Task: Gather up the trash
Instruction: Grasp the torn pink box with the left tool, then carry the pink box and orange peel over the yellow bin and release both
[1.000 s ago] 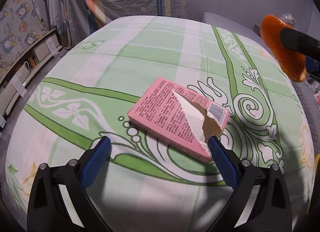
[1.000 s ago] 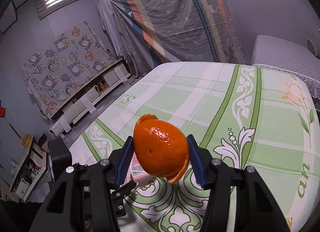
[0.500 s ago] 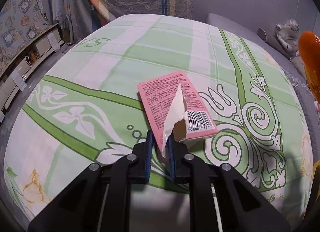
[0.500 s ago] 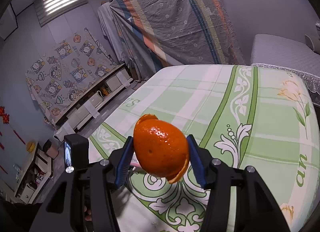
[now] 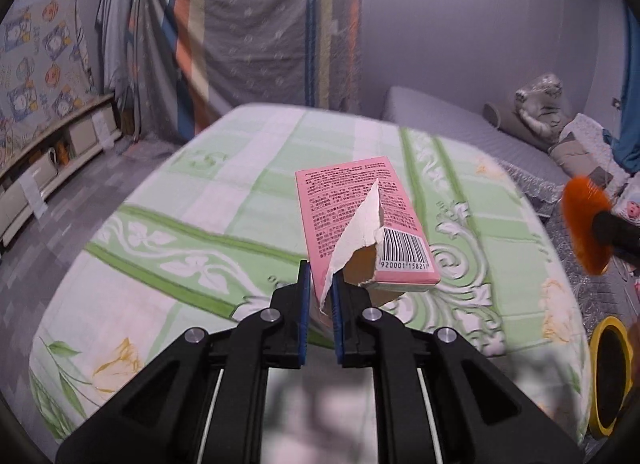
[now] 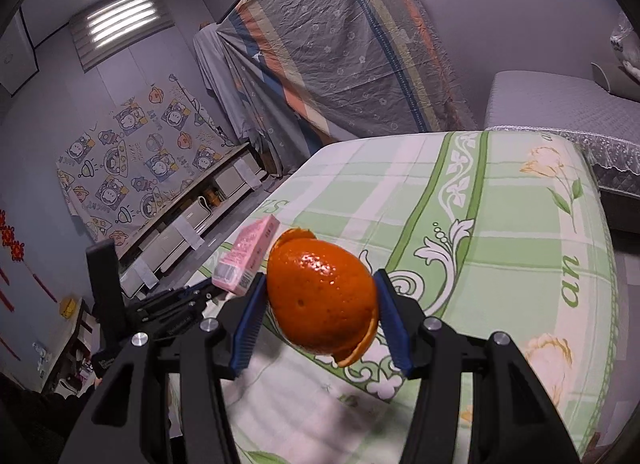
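Blue pads of the left gripper (image 5: pixel 320 300) pinch the near torn edge of a pink carton (image 5: pixel 360 220), jaws nearly together on the flap, with the box sticking out ahead of the fingertips, clear of the green-and-white bedsheet (image 5: pixel 200 232) below. A ragged white tear runs up its printed face beside a barcode. Off to that gripper's right sits a yellow-rimmed bin (image 5: pixel 610 376), low at the bed's edge, and above it the orange peel seen edge-on. The right gripper (image 6: pixel 320 320) is clamped about half wide on that orange peel (image 6: pixel 322 300), a domed shell filling the gap between its pads. To its left the other gripper carries the carton. Beyond both, past the bed's far end, hangs a striped grey sheet (image 6: pixel 340 44).
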`<action>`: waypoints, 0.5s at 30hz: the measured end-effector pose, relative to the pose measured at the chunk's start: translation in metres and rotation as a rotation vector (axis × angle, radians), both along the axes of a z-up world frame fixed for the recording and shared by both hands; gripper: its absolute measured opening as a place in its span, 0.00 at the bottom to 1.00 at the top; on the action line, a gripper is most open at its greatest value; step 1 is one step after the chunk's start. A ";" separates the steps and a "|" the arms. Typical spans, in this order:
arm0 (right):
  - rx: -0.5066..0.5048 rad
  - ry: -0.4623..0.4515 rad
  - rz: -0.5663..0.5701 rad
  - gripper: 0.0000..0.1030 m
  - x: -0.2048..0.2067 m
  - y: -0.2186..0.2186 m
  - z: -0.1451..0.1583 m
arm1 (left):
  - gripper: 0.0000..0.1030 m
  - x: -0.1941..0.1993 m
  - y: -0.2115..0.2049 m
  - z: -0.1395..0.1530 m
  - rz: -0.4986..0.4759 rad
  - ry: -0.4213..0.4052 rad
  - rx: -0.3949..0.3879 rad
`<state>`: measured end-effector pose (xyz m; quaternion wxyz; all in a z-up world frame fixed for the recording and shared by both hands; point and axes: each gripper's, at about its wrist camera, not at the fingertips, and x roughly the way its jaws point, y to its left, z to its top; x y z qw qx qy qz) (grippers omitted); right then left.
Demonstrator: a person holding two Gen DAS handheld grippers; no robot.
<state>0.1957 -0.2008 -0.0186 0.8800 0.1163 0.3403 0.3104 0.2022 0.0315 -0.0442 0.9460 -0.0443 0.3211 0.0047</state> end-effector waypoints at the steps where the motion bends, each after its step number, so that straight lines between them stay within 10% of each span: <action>1: 0.007 -0.003 -0.010 0.49 -0.007 -0.007 0.001 | 0.09 -0.004 -0.007 0.008 -0.017 -0.028 0.006; 15: 0.049 -0.133 -0.329 0.49 -0.121 -0.142 0.026 | 0.09 -0.045 -0.138 0.073 -0.356 -0.230 0.039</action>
